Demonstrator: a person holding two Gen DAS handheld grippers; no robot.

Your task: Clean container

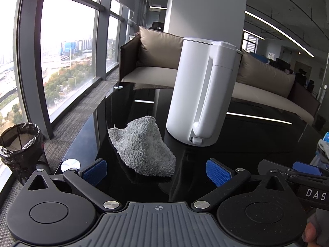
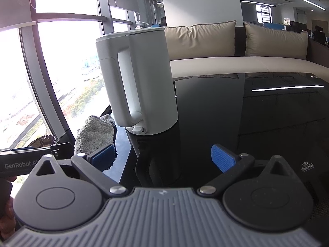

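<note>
Black glass table (image 1: 257, 135) by window. Grey cloth (image 1: 141, 146) dead ahead of left gripper (image 1: 156, 169), nearer it; white kettle (image 1: 202, 90) upright beyond-right. Both grippers wide open, empty; right gripper (image 2: 164, 157) faces kettle handle.

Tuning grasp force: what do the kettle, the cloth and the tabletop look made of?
White kettle: likely smooth plastic, satin; soft highlights, moulded handle and seams. Grey cloth: fluffy microfibre or terry by its look; a shaggy pile, slumped in folds. Table: glossy black glass; mirror reflections of ceiling lights, and a "Tempered Glass" stamp in the right wrist view.
</note>
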